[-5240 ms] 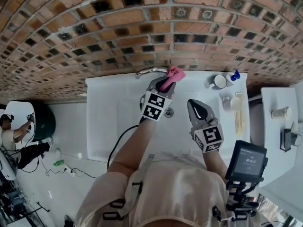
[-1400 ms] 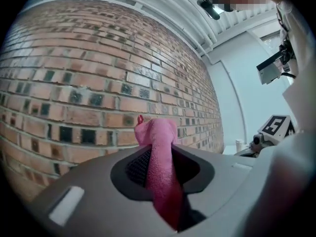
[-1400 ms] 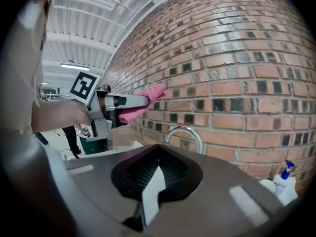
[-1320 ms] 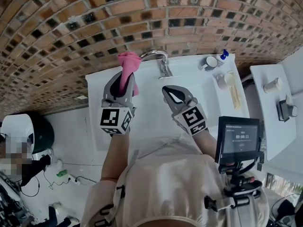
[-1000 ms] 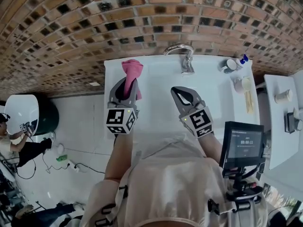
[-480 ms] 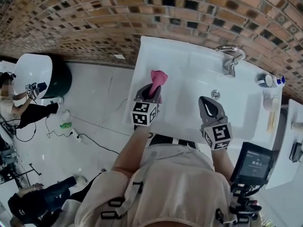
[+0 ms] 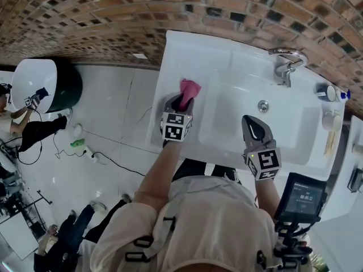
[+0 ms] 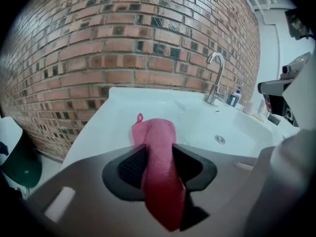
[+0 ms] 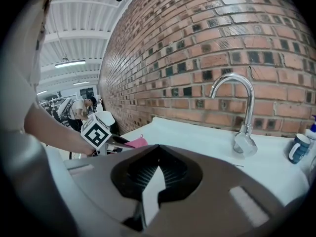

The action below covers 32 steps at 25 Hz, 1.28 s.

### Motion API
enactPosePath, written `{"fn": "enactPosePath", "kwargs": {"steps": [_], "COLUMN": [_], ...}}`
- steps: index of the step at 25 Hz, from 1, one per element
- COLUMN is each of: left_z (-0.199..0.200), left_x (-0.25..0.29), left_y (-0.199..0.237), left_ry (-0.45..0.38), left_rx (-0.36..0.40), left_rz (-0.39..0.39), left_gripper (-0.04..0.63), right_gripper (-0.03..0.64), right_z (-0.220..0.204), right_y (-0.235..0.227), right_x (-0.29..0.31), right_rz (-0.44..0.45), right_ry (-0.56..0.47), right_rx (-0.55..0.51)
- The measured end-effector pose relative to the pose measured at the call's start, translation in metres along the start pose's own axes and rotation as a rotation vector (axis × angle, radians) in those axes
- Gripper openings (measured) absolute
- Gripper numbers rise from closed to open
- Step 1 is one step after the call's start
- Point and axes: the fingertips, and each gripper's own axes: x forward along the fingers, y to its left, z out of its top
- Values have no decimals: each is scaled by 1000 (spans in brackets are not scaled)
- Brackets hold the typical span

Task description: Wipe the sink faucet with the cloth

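Screen (image 7: 299, 196) digits too small to read. L gripper (image 7: 182, 101) jaws opening, pink cloth (image 7: 189, 87) between them, over white sink (image 7: 238, 72) deck. R gripper (image 7: 253, 128) closed, empty. Brick wall (image 7: 113, 10) behind.

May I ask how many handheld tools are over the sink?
2. The left tool, over the left ledge of the sink, has jaws opening around the pink cloth; the right tool, shut and empty, is over the basin.

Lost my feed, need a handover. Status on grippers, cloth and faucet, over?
Left gripper jaws opening, pink cloth between them, over white sink's left deck. Right gripper shut, empty. Chrome gooseneck faucet apart from cloth, nothing between.
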Motion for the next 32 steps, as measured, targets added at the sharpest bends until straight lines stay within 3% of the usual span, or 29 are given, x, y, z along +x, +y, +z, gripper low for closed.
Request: {"fn": "enactPosePath", "kwargs": {"steps": [4,7,11,16,21,23,26,32], "left_z": [4,23,86,183,260,280,293,286], "left_x": [-6,-25,-60,-117,-178,-197,-213,-199], "left_y": [-1,6,5,-25,-90,-114,-138,-162], "left_ry": [-13,-67,-241,-485,-694,-759,-804,-781], "left_rx": [5,-8,-4,72,189,258,310,323], "left_rz": [-3,17,19,-31,-170,-214,-252,-295], "left_gripper": [221,227,225,221,215,137,51,29], "right_gripper": [-9,-9,-9,-9,-9,-9,-9,-9], "right_z": [2,13,41,88,133,144,160,181], "right_y": [-1,4,10,5,-5,-8,-8,-10], "right_x": [6,5,-1,-19,-49,-59,-73,-92], "right_rz": [2,8,5,-23,-53,-62,-54,-48], "right_ry": [-7,-28,-79,-163,-273,-303,-354,-420], "right_rx": [1,-13,-53,-106,-153,-158,-149,-186]}}
